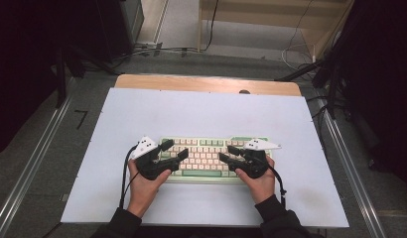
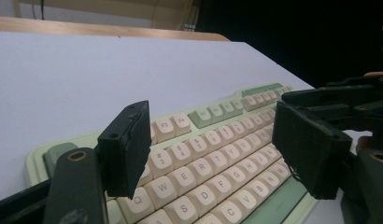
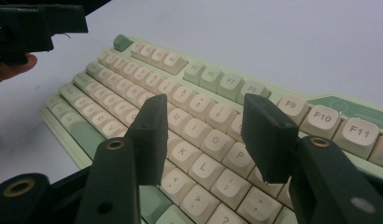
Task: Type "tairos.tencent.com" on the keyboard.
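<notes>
I'm hovering both grippers over the keyboard [image 1: 206,157] right now, which is lying flat on the white table [image 1: 201,114], toward my edge and roughly centred. The left gripper [image 1: 174,150] is sitting over the left end of the keys with its fingers [image 2: 126,147] spread apart and nothing between them. The right gripper [image 1: 229,153] is doing the same over the right half, fingers [image 3: 150,137] parted and empty, hanging above the U-to-P letters.

My worry: with fingers this wide, coming down to tap one key is probably going to mash two neighbours at once, or a tip could catch a keycap edge and lever it off. Pushing at an angle could also skid the whole board across the smooth table.

Orientation: the keyboard's long axis is running left to right across the table, parallel to my edge, with the spacebar row facing me and the function row pointing away.
</notes>
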### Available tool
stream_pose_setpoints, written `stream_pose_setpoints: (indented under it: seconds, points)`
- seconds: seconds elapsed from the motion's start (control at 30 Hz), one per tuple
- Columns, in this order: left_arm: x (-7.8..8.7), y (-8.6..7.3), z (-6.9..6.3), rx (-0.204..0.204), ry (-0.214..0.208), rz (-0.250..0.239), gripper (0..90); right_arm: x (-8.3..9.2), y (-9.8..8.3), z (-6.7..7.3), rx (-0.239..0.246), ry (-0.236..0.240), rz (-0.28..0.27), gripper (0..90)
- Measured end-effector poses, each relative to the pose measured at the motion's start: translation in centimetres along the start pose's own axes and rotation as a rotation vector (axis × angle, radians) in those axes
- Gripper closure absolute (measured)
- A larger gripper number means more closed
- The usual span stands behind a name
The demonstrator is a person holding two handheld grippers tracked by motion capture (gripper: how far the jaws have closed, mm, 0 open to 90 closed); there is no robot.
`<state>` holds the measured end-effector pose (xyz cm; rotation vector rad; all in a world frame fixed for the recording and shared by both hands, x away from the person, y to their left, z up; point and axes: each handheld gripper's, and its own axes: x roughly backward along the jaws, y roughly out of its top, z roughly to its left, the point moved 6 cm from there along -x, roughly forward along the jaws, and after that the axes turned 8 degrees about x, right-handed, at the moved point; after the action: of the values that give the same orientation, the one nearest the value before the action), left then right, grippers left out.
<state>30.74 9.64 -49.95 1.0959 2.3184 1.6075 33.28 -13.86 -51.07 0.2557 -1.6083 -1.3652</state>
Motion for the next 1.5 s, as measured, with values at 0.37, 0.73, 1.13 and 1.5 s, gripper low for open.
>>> stream_pose_setpoints:
  seconds: [0.37, 0.73, 1.13, 1.5]
  points:
    - [-0.8, -0.3, 0.7, -0.014, 0.055, 0.032, 26.9, 0.0, 0.0, 0.0, 0.000, 0.001, 0.004, 49.0]
    - [-1.9, -0.8, 0.3, -0.037, 0.045, 0.120, 63.7, -0.1, -0.1, 0.0, -0.001, 0.002, 0.007, 48.8]
    - [-2.9, -1.4, 0.6, -0.055, 0.098, 0.242, 90.0, -0.2, -0.1, 0.1, 0.000, 0.004, 0.009, 47.8]
    - [-3.3, -1.8, 0.6, -0.072, 0.121, 0.281, 90.0, -0.1, 0.0, 0.0, -0.007, 0.003, -0.005, 38.8]
